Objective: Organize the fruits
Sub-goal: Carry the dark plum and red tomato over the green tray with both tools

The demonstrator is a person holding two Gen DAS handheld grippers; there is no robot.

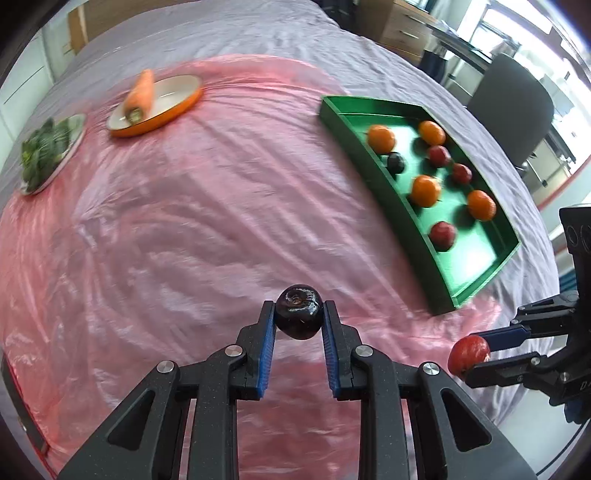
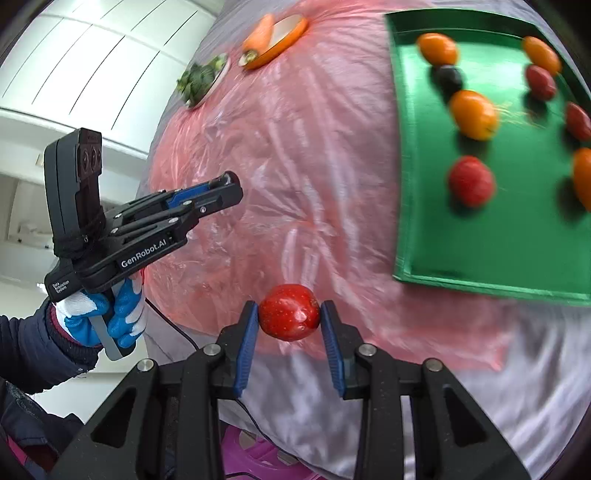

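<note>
Plum [image 1: 298,312] pinched btwn left jaws; red fruit [image 2: 289,312] btwn right.

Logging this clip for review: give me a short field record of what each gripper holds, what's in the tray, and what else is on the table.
left gripper: shut on dark purple plum
right gripper: shut on red plum
green tray: four orange fruits, three red, one dark
orange-rimmed plate: carrot lying on it
second plate: leafy greens
surface: pink plastic sheet over grey cloth
</note>
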